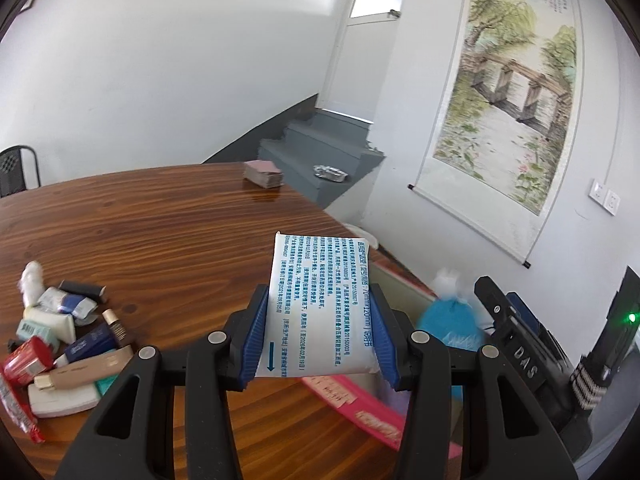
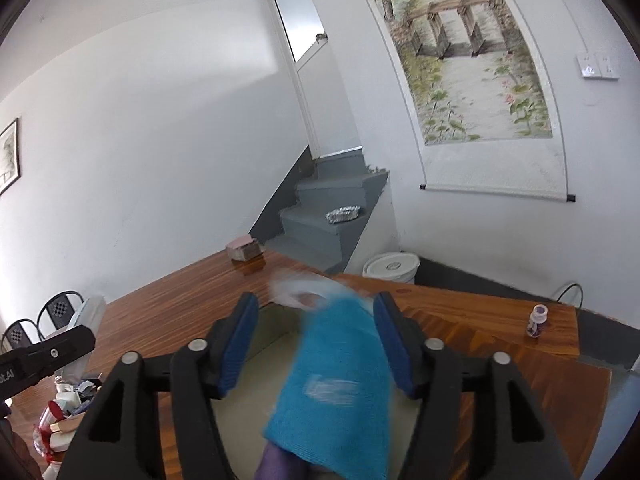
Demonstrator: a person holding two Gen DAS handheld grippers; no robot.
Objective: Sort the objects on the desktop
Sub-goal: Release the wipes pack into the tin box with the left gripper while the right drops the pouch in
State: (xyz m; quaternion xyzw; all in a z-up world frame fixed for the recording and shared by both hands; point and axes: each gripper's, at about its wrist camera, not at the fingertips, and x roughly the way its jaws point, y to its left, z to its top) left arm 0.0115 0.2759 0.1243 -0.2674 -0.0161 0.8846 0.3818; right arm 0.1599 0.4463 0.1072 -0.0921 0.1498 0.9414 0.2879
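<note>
Left gripper (image 1: 320, 332) clamps white printed packet (image 1: 320, 300), frame centre — carried toward the bin. Right gripper (image 2: 316, 344) jaws wide; blurred blue pouch (image 2: 336, 380) between, unpressed — seemingly being dropped in.

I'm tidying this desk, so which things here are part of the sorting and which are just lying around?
Part of the job:
white packet, gripped in the left tool
blue cloth, between the open right tool pads, blurred
pile of tubes
open box

Lying about:
card stack
foil tray
small bottle
white bucket
</note>
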